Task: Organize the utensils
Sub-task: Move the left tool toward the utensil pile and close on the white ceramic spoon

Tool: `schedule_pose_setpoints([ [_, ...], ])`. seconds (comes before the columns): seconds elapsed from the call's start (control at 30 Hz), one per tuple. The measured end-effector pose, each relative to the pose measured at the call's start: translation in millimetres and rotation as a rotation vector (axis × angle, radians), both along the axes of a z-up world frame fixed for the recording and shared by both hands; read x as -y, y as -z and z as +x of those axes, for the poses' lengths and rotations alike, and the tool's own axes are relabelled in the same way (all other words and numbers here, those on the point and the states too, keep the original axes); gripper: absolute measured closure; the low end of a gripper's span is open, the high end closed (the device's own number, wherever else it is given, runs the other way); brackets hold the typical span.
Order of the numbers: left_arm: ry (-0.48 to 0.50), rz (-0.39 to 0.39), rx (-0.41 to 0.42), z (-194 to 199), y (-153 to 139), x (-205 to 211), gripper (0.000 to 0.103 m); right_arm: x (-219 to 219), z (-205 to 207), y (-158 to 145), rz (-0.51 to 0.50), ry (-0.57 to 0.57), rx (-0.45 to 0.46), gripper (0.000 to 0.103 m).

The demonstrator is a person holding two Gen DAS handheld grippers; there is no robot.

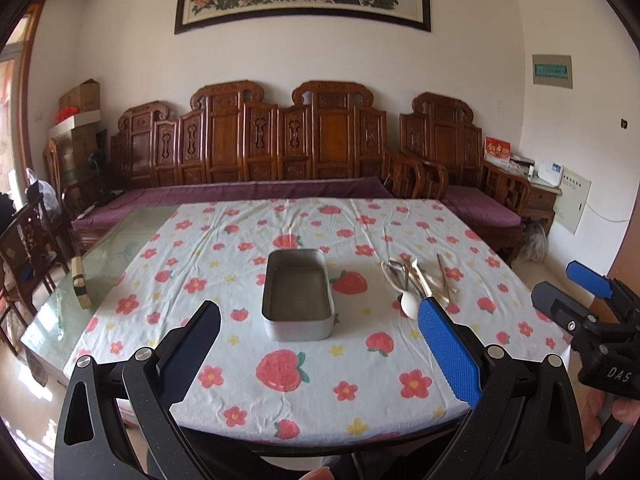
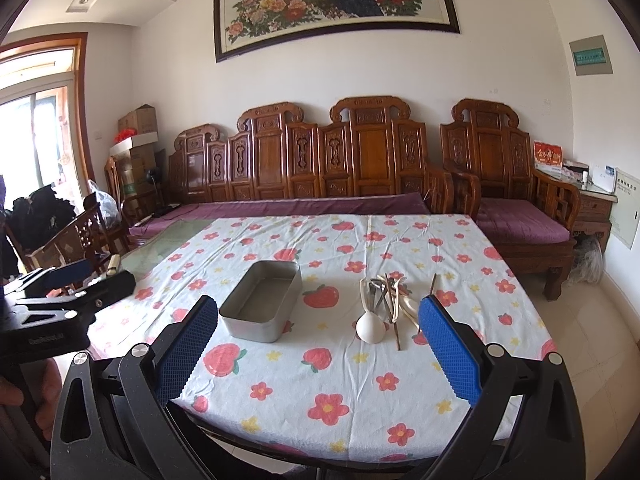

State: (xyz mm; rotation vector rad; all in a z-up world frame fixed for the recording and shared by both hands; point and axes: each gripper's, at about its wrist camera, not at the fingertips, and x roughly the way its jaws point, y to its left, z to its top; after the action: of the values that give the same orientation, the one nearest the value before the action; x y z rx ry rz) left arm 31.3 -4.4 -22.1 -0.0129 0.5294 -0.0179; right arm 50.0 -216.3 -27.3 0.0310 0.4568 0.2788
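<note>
An empty grey metal tin point(image 1: 298, 295) sits mid-table on the flowered cloth; it also shows in the right wrist view point(image 2: 262, 306). To its right lies a pile of utensils point(image 1: 416, 280): a white spoon point(image 2: 371, 329), metal pieces and brown chopsticks point(image 2: 394, 320). My left gripper point(image 1: 320, 320) is open and empty, held above the near table edge in front of the tin. My right gripper point(image 2: 318, 316) is open and empty, held near the front edge, facing the pile. Each gripper shows in the other's view, the right one point(image 1: 576, 292) and the left one point(image 2: 88, 280).
The table point(image 2: 320, 400) carries a white cloth with red flowers and strawberries; bare glass shows at its left point(image 1: 100, 264). A small wooden block point(image 1: 80, 280) lies on that glass. A carved wooden sofa point(image 1: 256, 152) stands behind, chairs point(image 1: 24, 248) to the left.
</note>
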Motion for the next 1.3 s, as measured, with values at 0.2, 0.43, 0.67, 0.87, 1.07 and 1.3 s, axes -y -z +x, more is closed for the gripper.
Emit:
schedule_pose_setpoints([
  [0.2, 0.044, -0.002, -0.064, 25, 24, 1, 0.008, 6, 27, 22, -0.025, 0.015, -0.023, 0.003],
  [0.43, 0.081, 0.017, -0.111, 55, 46, 9, 0.007, 20, 68, 43, -0.055, 0.034, -0.072, 0.003],
  [0.67, 0.098, -0.009, -0.109, 83, 57, 15, 0.008, 33, 112, 59, -0.075, 0.032, -0.120, 0.003],
  [0.87, 0.112, -0.014, -0.104, 106, 59, 22, 0.008, 43, 143, 78, -0.135, 0.049, -0.163, 0.003],
  [1.07, 0.139, -0.021, -0.138, 132, 67, 36, 0.008, 57, 178, 101, -0.205, 0.045, -0.194, 0.003],
  [1.3, 0.195, -0.025, -0.201, 166, 89, 69, 0.008, 86, 233, 137, -0.177, 0.018, -0.289, 0.020],
])
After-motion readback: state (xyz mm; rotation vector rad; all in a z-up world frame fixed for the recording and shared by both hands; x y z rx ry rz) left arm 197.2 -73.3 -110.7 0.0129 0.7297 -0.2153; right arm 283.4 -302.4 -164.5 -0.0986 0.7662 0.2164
